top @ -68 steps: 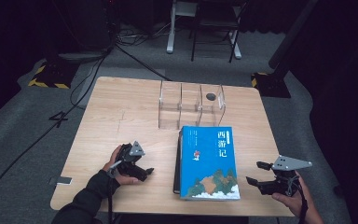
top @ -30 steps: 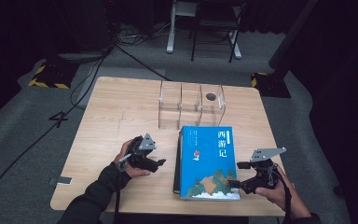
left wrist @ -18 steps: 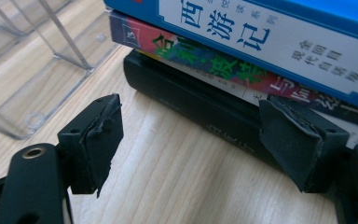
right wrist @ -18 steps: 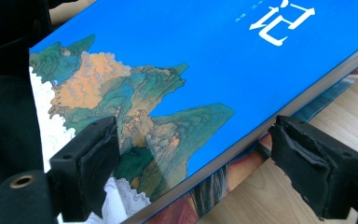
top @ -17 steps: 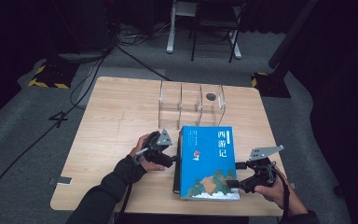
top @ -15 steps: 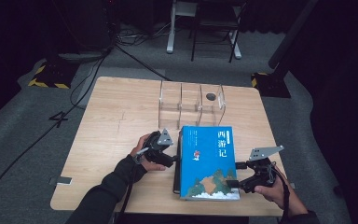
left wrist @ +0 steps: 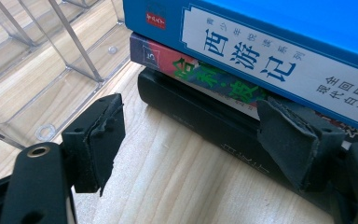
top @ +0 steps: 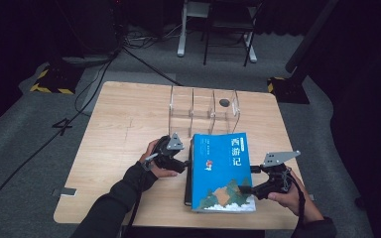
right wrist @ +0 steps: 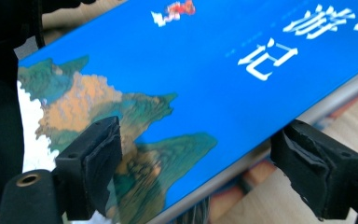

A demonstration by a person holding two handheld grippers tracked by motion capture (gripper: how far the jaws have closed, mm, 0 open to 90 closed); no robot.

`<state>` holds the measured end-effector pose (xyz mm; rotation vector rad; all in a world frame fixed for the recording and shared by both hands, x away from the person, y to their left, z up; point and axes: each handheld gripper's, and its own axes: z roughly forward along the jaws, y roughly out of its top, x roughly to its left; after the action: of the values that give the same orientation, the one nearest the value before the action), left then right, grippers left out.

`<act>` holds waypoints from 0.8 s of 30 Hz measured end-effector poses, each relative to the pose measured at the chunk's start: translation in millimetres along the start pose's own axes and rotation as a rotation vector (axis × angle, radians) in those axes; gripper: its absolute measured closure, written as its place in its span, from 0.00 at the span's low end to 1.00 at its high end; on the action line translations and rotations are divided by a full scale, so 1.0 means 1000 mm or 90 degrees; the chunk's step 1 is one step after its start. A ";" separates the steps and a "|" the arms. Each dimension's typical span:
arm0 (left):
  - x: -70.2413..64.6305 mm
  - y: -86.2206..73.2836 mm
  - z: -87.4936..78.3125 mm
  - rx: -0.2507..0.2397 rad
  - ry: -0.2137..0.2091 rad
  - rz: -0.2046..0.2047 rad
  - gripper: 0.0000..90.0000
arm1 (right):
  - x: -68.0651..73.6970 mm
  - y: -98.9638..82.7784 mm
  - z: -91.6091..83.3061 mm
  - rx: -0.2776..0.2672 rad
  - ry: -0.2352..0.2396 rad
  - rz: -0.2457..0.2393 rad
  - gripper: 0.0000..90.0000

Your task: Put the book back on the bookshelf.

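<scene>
Pale wooden table [top: 129, 129] with rounded corners, set on grey carpet [top: 25, 148] in a dark room; black cables [top: 134, 54] trailing across the floor beyond the far edge, metal chair legs [top: 218, 44] behind, yellow-and-black striped tape [top: 49, 82] at the far left, a white "4" [top: 62, 126] marked on the carpet. Clear divided rack [top: 204, 103] standing near the far edge of the table. Stack of three books lying flat just in front of the rack: blue book [top: 222, 171] on top, a colourful one [left wrist: 200, 74] beneath, a black one [left wrist: 205, 123] lowest, resting on the wood. Left gripper [top: 184, 162] at the spine side of the stack, jaws apart and lately narrowing, nothing clamped; one pad [left wrist: 289, 140] right by the black spine, contact not clear, the other pad over bare wood. Right gripper [top: 247, 188] at the near right corner of the blue book, jaws spread wide around its edge, pads [right wrist: 93, 163] apart from the cover.
</scene>
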<state>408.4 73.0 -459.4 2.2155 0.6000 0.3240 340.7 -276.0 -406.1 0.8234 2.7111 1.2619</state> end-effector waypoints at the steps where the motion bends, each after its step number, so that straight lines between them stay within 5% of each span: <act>1: 0.000 0.000 0.000 -0.001 0.000 -0.001 0.26 | -0.001 0.002 0.001 -0.003 0.001 -0.001 0.20; 9: 0.001 -0.001 0.000 -0.004 -0.004 -0.004 0.27 | -0.008 0.012 0.009 -0.025 0.002 0.018 0.45; 13: 0.002 -0.001 0.001 -0.008 -0.006 -0.010 0.27 | -0.019 0.015 0.011 -0.039 0.045 0.042 0.64; 24: 0.010 -0.007 0.006 0.005 -0.014 -0.008 0.40 | -0.019 0.029 0.024 -0.056 0.047 0.007 0.77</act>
<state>417.5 78.0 -468.0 2.2189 0.6043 0.2904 375.8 -253.6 -404.7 0.7994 2.6875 1.4294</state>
